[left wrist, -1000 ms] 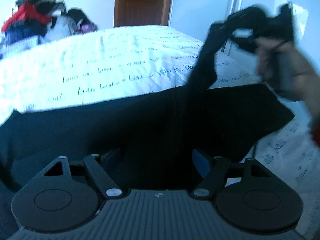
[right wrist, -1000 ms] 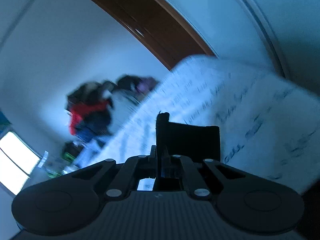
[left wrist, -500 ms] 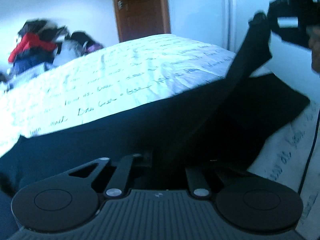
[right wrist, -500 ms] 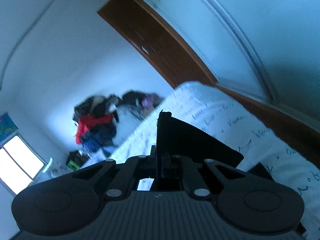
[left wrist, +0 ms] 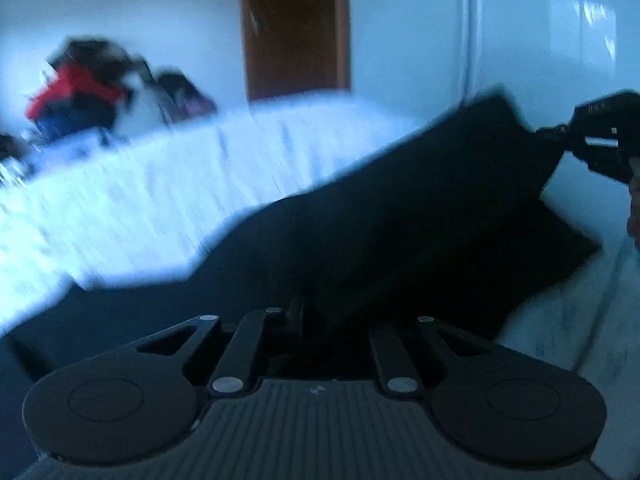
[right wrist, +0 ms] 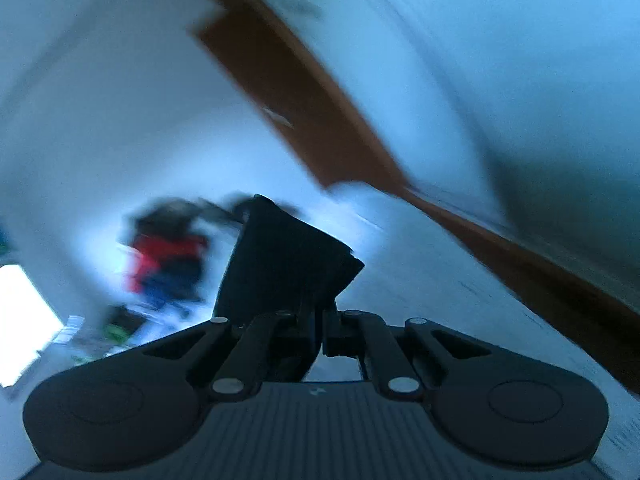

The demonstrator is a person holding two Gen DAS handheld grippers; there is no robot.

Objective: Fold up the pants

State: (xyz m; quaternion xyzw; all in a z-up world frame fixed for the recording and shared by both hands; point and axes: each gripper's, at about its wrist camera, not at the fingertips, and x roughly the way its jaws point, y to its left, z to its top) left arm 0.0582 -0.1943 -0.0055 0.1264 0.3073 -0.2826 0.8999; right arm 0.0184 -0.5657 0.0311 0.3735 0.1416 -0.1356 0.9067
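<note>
The black pants (left wrist: 400, 232) hang in the air above the white bed (left wrist: 160, 192), stretched between both grippers. My left gripper (left wrist: 304, 312) is shut on the near edge of the cloth. My right gripper (left wrist: 552, 136) shows at the far right of the left wrist view, shut on the raised far corner. In the right wrist view my right gripper (right wrist: 316, 320) is shut on a flap of the pants (right wrist: 280, 256) that stands up in front of it. Both views are motion-blurred.
A pile of red and dark clothes (left wrist: 80, 92) lies beyond the bed at the back left. A brown door (left wrist: 296, 28) stands in the far wall. White wardrobe panels (left wrist: 540, 40) are on the right.
My left gripper has shut on the pants and lifted them. My right gripper has swung out to the right and pulled the cloth taut. Both cameras have tilted upward.
</note>
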